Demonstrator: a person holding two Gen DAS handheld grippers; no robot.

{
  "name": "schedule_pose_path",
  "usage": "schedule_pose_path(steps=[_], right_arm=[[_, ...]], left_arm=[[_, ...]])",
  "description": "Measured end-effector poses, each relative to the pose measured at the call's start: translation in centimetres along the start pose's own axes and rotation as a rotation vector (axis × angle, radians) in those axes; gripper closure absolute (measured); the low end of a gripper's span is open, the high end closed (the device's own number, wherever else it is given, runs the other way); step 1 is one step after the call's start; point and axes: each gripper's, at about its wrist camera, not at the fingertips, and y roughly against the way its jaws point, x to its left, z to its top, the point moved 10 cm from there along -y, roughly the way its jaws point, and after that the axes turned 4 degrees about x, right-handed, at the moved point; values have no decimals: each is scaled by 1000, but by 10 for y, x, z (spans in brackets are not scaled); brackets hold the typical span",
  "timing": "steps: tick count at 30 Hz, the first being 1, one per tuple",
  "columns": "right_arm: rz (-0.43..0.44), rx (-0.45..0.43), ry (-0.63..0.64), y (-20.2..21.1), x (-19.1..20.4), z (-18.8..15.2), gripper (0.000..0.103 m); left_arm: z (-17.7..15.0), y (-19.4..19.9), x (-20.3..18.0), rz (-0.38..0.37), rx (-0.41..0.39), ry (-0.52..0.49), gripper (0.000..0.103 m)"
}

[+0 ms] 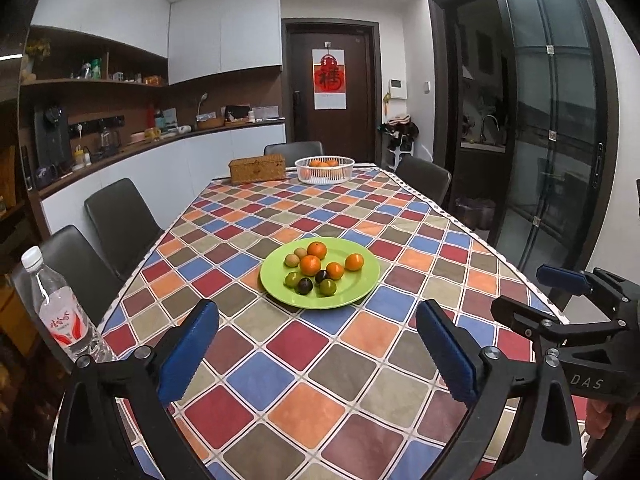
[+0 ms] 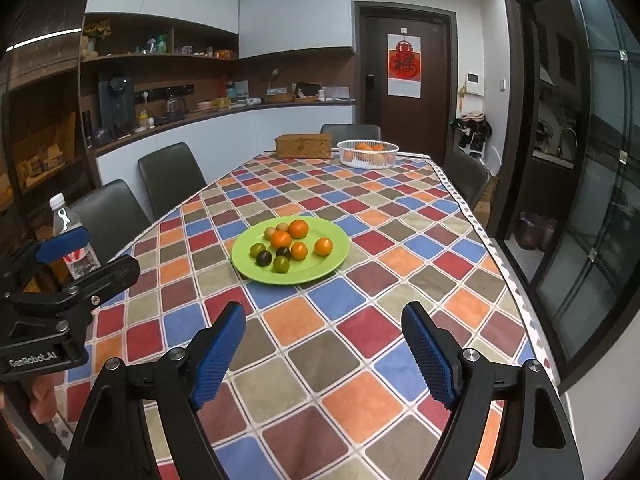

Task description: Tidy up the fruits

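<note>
Fruits lie on a green plate (image 1: 360, 286) near the middle of our bench (image 1: 280, 380), which wears a checked cloth. On the plate we count four oranges (image 1: 310, 265), two green fruits (image 1: 327, 287), two dark plums (image 1: 305, 285) and two small tan fruits (image 1: 291, 260), clustered close and mostly touching; one orange (image 1: 354, 261) sits a little apart toward the plate's right side.

At the far end of the bench stands a white basket (image 1: 325, 176) with more oranges inside, and just beside it, to its left, a wicker box (image 1: 257, 168). A water bottle (image 1: 60, 312) stands upright at the bench's near left edge.

Our left claw (image 1: 318, 352) hovers over the near part of the bench, jaws spread wide, nothing between them, the plate well ahead. Our right claw (image 2: 324, 354) hangs likewise, jaws wide apart and holding nothing. Each claw shows at the edge of the other's view: the right claw (image 1: 560, 292) on the right side of the left wrist view, the left claw (image 2: 68, 252) on the left side of the right wrist view, in front of the bottle (image 2: 64, 216).

Dark chairs (image 1: 120, 220) line the bench sides.
</note>
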Motion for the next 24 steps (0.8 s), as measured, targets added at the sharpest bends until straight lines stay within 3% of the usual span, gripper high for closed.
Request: schedule_pose_path(steps=[24], right_arm=[[2, -17, -39, 21, -4, -13, 22]], left_arm=[[-3, 17, -7, -12, -26, -10, 2]])
